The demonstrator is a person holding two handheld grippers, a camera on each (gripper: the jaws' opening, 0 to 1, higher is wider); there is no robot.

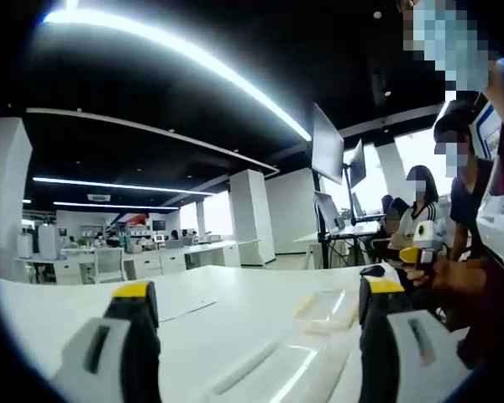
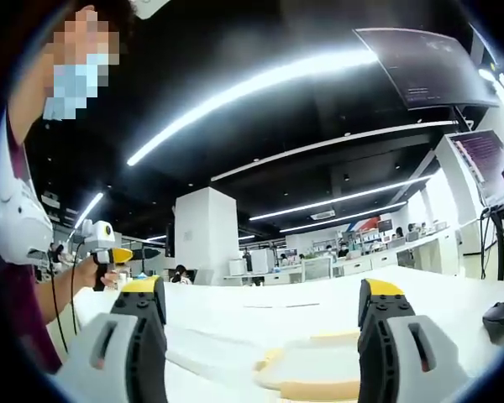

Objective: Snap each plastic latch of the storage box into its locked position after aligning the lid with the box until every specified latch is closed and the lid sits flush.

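Hovering above a white worktop (image 1: 235, 294), the left tool (image 1: 256, 311) has its two yellow-tipped jaws spread wide with nothing between them. Beyond and between those jaws, a clear storage box (image 1: 328, 309) with pale yellowish latches lies flat on the worktop, well apart from the jaws and closer to the right-hand one. A clear lid (image 1: 269, 369) lies nearer the camera, low between the jaws. At the right edge of the left gripper view, a hand grips the right tool (image 1: 422, 245), and a dark computer mouse (image 1: 372, 270) sits on the worktop near it.

The right tool (image 2: 260, 315) is likewise wide open and empty. In the right gripper view the storage box (image 2: 315, 369) sits low between its jaws, its yellowish rim at the near edge. The left tool (image 2: 109, 250) shows at the left of that view, held in a hand, and the mouse (image 2: 501, 317) rests at the far right.
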